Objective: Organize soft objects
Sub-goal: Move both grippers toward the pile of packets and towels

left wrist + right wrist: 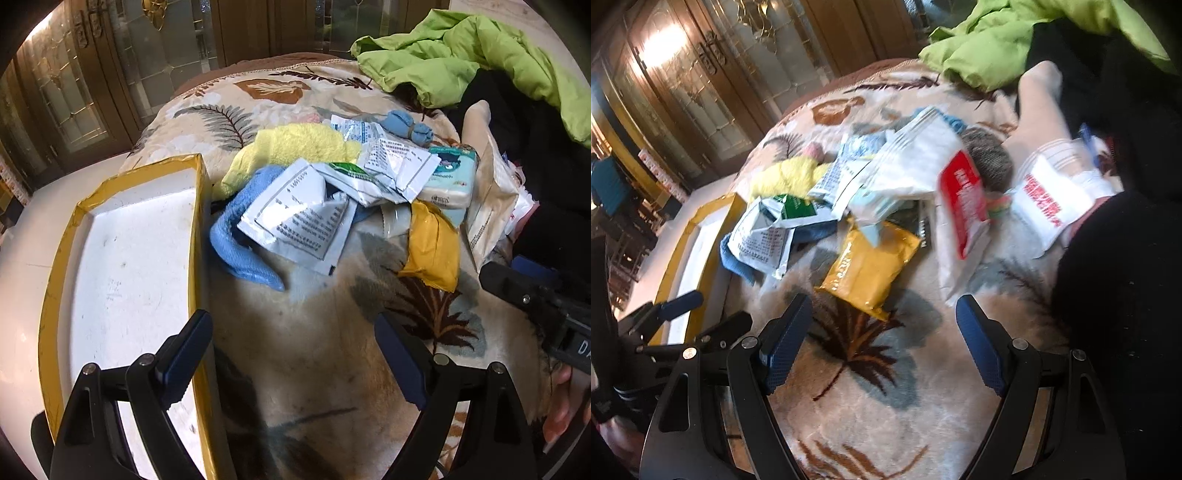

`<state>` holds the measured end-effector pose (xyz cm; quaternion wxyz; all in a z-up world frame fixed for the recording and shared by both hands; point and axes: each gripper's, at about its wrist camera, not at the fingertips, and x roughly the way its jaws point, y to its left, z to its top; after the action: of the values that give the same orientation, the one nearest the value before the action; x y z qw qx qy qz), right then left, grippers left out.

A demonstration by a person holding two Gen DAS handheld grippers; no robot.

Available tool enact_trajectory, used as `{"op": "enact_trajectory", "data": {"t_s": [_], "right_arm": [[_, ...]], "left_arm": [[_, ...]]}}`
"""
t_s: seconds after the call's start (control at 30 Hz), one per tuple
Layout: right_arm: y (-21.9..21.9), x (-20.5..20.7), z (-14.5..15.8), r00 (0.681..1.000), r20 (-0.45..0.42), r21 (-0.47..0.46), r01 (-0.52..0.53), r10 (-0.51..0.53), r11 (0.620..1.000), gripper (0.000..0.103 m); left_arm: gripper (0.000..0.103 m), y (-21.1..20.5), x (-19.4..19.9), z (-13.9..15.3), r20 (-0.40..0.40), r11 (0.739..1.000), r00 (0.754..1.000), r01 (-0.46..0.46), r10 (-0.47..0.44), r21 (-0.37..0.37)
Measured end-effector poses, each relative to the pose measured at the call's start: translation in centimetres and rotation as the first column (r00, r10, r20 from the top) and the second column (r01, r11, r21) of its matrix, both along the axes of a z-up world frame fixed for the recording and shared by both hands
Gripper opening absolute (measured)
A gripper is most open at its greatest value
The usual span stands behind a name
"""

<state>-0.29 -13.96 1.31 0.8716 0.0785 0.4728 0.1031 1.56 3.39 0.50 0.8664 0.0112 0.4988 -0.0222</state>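
Note:
A heap of soft things lies on a leaf-patterned blanket (295,302): a yellow towel (295,147), a blue towel (240,251), white sachets (303,221), a yellow pouch (432,243), a tissue pack (450,177) and rolled blue socks (406,125). A white box with a yellow rim (125,258) stands left of the heap. My left gripper (293,354) is open and empty, near the box's right wall. My right gripper (884,343) is open and empty, just short of the yellow pouch (868,266). Red-and-white packets (964,199) and a grey sock (990,158) lie further back.
A lime green jacket (461,55) and dark clothing (535,155) lie at the back right. Wooden glazed doors (92,92) stand behind the bed. The right gripper's tip (517,288) shows in the left wrist view; the left gripper (679,302) shows beside the box (698,240).

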Motion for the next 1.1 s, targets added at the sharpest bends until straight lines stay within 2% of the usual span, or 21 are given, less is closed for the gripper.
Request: {"op": "enact_trajectory", "data": {"t_s": [0.23, 0.5, 0.8, 0.97, 1.1], "right_arm": [[0.6, -0.1, 0.2, 1.0, 0.014, -0.029, -0.006, 0.007, 1.0, 0.081], [0.4, 0.2, 0.1, 1.0, 0.0, -0.027, -0.004, 0.004, 1.0, 0.081], [0.8, 1.6, -0.5, 0.999, -0.05, 0.004, 0.019, -0.019, 1.0, 0.081], [1.2, 2.6, -1.6, 0.995, -0.085, 0.003, 0.05, -0.05, 0.999, 0.081], [1.3, 3.3, -2.4, 0.991, -0.1, -0.003, 0.084, -0.084, 0.996, 0.081]], "left_arm": [[0.09, -0.8, -0.3, -0.7, 0.03, 0.998, 0.999, 0.011, -0.013, 0.054], [0.09, -0.3, -0.1, -0.2, 0.05, 1.0, 0.999, -0.008, 0.006, 0.024], [0.09, 0.2, 1.4, 0.7, 0.099, 0.996, 0.993, 0.056, -0.063, 0.072], [0.09, 1.4, 3.4, 0.4, 0.076, 0.995, 0.992, 0.103, -0.103, 0.012], [0.09, 1.2, 4.2, 0.0, 0.072, 0.992, 0.99, 0.118, -0.121, 0.045]]}}
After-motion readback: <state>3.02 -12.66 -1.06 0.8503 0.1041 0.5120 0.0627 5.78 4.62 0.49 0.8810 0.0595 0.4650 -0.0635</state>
